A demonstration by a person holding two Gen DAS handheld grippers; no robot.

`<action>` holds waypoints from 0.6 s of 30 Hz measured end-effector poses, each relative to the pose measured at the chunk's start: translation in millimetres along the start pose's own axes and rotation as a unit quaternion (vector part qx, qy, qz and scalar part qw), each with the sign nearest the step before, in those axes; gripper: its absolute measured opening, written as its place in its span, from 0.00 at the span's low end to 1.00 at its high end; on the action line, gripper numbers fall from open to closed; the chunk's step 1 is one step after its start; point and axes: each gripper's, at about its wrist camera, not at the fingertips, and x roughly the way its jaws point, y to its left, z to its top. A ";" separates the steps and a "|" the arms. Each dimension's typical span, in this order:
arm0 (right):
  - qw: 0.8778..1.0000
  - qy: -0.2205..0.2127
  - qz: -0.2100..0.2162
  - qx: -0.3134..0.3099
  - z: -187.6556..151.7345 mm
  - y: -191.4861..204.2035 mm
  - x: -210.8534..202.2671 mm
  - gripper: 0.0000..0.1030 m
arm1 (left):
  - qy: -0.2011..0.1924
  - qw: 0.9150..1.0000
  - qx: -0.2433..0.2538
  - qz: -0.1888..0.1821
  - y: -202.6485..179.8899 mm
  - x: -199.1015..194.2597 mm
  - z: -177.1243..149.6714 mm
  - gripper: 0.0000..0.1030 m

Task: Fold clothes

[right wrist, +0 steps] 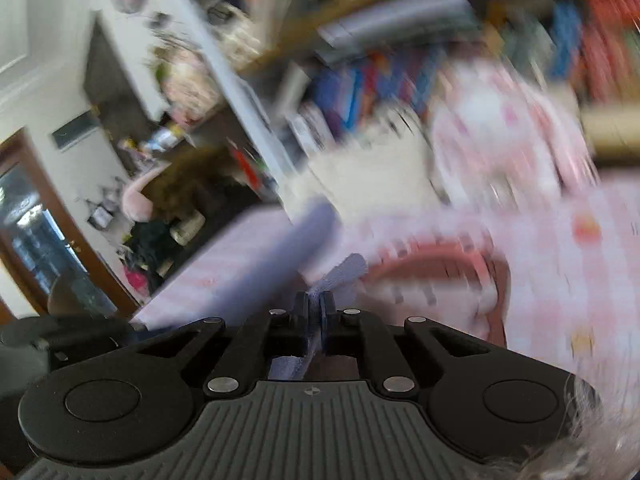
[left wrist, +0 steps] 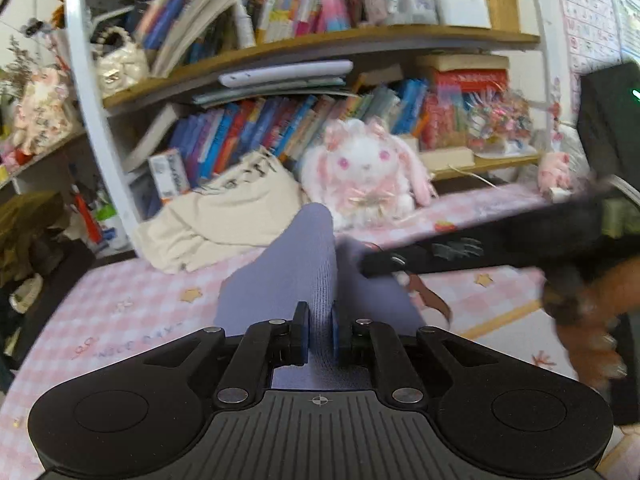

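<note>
Two tools pinching one lavender garment [left wrist: 296,276], left tool [left wrist: 320,332] clamped on its near fold, right tool [right wrist: 316,312] on an edge, above pink checked desk [left wrist: 120,304], plush rabbit [left wrist: 364,168] and cream cloth [left wrist: 224,216] far behind.

Looking forward from each wrist along the fingers [left wrist: 301,330], close over the pink checked desk [left wrist: 120,300]. Facing the bookshelf [left wrist: 320,44] in both; sharing the white plush rabbit [left wrist: 366,168] and lavender cloth [left wrist: 296,272]; right view tilting, blurring.
</note>
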 end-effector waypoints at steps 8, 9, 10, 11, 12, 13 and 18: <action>0.987 0.105 -0.030 0.115 -25.3 -52.9 42.1 0.06 | 0.088 0.987 0.129 -0.042 -49.8 47.4 -22.1 0.36; 0.987 0.104 -0.026 0.120 -24.6 -55.1 39.9 0.08 | 0.089 0.987 0.125 -0.045 -48.0 45.5 -21.2 0.38; 0.986 0.100 -0.024 0.129 -24.3 -56.2 35.5 0.08 | 0.090 0.988 0.109 -0.054 -43.2 41.3 -18.5 0.40; 0.986 0.095 -0.023 0.138 -24.1 -56.9 30.5 0.10 | 0.086 0.991 0.084 -0.064 -36.0 34.4 -15.2 0.40; 0.985 0.090 -0.021 0.148 -23.9 -57.7 25.4 0.18 | 0.079 0.992 0.058 -0.074 -27.6 26.5 -12.2 0.41; 0.984 0.084 -0.020 0.158 -23.0 -58.8 19.3 0.24 | 0.065 0.994 0.031 -0.083 -16.5 15.8 -10.3 0.43; 0.978 0.078 0.015 0.195 -27.7 -52.4 -10.4 0.44 | 0.015 0.996 -0.062 -0.067 29.5 -24.1 -13.4 0.44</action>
